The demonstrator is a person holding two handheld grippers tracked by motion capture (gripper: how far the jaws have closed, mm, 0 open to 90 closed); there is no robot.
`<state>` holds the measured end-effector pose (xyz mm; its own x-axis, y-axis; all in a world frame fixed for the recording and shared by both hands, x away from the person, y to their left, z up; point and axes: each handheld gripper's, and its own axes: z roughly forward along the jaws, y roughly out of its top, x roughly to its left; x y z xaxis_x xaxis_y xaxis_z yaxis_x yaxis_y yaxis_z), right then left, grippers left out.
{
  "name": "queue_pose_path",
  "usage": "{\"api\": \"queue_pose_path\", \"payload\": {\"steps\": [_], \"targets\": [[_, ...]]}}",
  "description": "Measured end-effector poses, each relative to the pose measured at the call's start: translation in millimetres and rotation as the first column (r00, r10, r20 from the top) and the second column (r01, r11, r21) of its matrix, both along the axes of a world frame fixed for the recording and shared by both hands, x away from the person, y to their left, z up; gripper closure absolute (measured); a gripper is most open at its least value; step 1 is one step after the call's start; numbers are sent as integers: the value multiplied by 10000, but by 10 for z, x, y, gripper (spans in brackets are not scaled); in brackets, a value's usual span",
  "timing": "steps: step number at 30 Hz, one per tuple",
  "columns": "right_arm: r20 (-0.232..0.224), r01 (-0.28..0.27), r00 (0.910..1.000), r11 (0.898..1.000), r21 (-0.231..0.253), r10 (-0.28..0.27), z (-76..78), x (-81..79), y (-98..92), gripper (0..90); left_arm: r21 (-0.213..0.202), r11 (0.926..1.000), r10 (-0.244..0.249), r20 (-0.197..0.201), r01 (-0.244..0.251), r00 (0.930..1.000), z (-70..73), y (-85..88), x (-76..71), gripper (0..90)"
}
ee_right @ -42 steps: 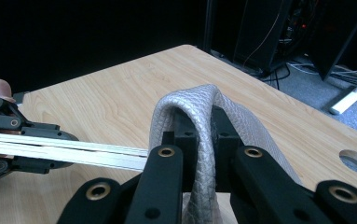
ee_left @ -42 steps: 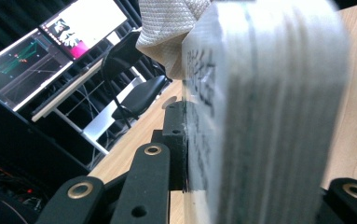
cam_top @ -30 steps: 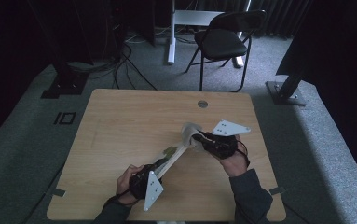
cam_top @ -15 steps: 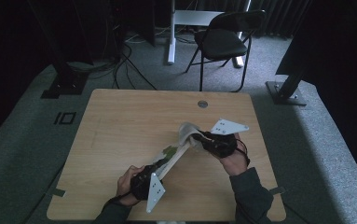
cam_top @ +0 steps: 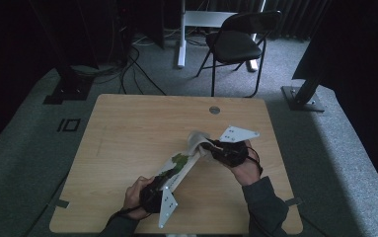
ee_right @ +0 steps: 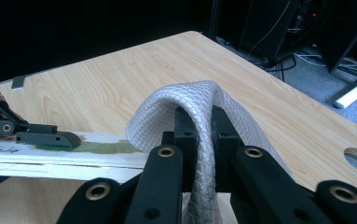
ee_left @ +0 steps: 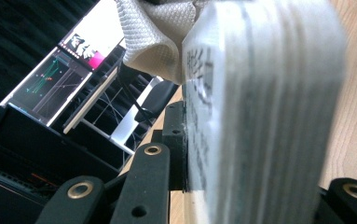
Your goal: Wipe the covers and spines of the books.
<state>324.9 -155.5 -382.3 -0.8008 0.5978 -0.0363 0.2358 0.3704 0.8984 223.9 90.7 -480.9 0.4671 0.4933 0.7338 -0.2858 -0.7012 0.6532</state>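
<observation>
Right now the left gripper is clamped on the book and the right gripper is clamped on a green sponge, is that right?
Not quite. The right gripper is clamped on a grey-white cloth, as the right gripper view shows. The left gripper is indeed clamped on the book.

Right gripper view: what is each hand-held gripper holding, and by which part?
Right hand-held gripper: a fold of the white textured cloth. Left hand-held gripper: the near end of the thick white green-printed book.

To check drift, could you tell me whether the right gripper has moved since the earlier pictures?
No. The right gripper sits at the same spot below the table's hole.
</observation>
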Motion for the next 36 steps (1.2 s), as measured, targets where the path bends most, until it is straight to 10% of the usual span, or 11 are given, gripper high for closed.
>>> {"api": "queue_pose_path", "payload": {"steps": [36], "targets": [[-601, -984, 9935, 9948, -270, 967, -174, -63, 217, 843, 750, 9968, 182, 1019, -259, 9946, -37, -53, -43, 781]]}}
